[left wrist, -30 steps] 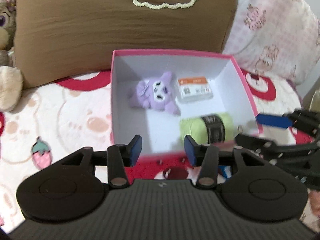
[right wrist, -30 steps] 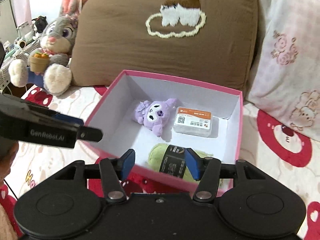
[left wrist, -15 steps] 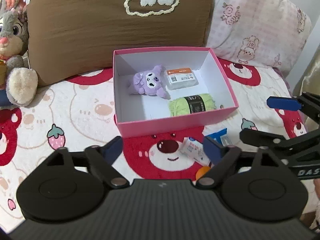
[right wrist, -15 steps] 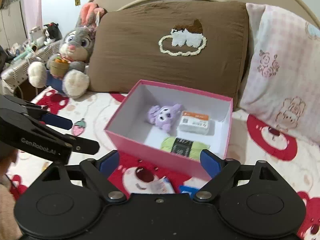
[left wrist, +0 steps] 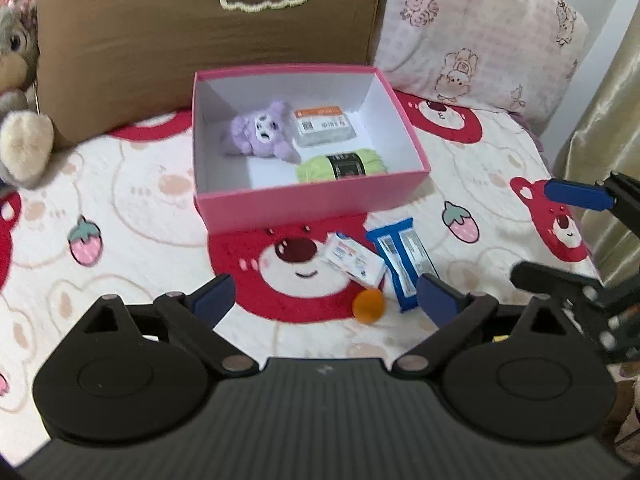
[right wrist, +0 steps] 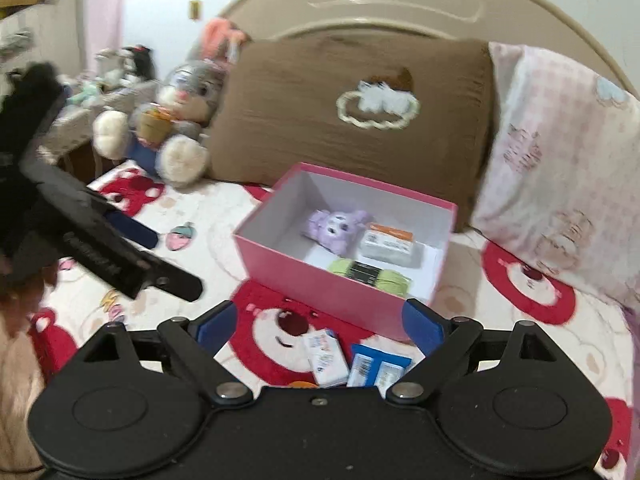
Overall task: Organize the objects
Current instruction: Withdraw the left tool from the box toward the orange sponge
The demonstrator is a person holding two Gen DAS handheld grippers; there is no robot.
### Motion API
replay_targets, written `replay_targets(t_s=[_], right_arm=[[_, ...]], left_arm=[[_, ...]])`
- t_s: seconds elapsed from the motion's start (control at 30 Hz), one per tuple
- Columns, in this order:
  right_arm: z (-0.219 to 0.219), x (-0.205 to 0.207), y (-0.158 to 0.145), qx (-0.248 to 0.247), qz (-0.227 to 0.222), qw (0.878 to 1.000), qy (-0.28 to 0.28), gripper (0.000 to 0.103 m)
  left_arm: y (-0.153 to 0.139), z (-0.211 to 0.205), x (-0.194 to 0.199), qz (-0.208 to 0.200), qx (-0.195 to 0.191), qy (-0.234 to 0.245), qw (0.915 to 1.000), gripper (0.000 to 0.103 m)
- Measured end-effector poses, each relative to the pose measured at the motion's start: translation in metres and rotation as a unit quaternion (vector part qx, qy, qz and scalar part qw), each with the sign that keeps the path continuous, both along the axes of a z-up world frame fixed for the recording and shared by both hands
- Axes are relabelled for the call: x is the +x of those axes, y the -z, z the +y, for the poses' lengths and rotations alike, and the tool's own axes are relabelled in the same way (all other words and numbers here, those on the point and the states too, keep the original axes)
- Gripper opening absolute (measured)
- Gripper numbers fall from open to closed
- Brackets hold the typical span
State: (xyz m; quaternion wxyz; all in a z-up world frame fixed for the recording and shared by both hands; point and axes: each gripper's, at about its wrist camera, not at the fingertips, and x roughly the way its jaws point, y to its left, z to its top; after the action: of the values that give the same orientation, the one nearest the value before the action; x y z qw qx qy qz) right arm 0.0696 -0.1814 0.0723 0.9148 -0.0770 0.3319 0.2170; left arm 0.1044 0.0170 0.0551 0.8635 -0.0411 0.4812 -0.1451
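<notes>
Left jaws [left wrist: 324, 300] spread wide, empty, hovering over the bed [left wrist: 132, 208]. Right jaws [right wrist: 320, 326] also spread wide, empty, on the right side of the left view.

Left to right in the left view:
- Bunny [left wrist: 18, 92] at the far left edge, leaning by the brown pillow [left wrist: 208, 48].
- Pink box [left wrist: 312, 198] mid-frame, open, in front of the brown pillow.
- Inside the box: purple plush [left wrist: 262, 130] at the back left, white pack [left wrist: 325, 126] with an orange label just beside it on the right, green yarn [left wrist: 340, 164] with a black band at the front right, near the front wall.
- Outside, just in front of the box: white carton [left wrist: 354, 259], blue packet [left wrist: 404, 258] touching its right side, orange ball [left wrist: 369, 301] just below the carton.
- The carton, packet and ball lie between my left jaws' fingers in the picture, none touched.
- Pink pillow [left wrist: 480, 36] at the back right.

Right view: box [right wrist: 320, 276] ahead, same three items inside. Carton [right wrist: 325, 357] and packet [right wrist: 378, 366] lie between the right fingers, near the camera. Ball mostly hidden by the gripper body. Left gripper's arm crosses the left side, blurred.
</notes>
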Motion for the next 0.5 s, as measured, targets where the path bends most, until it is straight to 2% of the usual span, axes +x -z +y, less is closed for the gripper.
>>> replay_targets(t_s=[0.13,0.27,0.33,0.5], right_arm=[[-0.013,-0.013,0.015,0.022,-0.003,0.999,-0.027,0.093],[-0.014,-0.017,0.039,0.002,0.011,1.0,-0.025,0.093],[-0.011,-0.019,0.053,-0.014,0.018,0.999,-0.027,0.093],[-0.006,-0.024,0.086,0.001,0.06,0.998,-0.022,0.093]], left_arm=[[0.021,-0.002,-0.005,0.018,-0.021,-0.006,0.9996,0.098],[0.037,-0.001,-0.003,0.022,-0.013,-0.033,0.9991,0.098],[0.046,-0.004,-0.002,0.031,-0.015,-0.027,0.999,0.096],[0.062,-0.015,-0.013,0.012,-0.031,-0.021,0.9992,0.096]])
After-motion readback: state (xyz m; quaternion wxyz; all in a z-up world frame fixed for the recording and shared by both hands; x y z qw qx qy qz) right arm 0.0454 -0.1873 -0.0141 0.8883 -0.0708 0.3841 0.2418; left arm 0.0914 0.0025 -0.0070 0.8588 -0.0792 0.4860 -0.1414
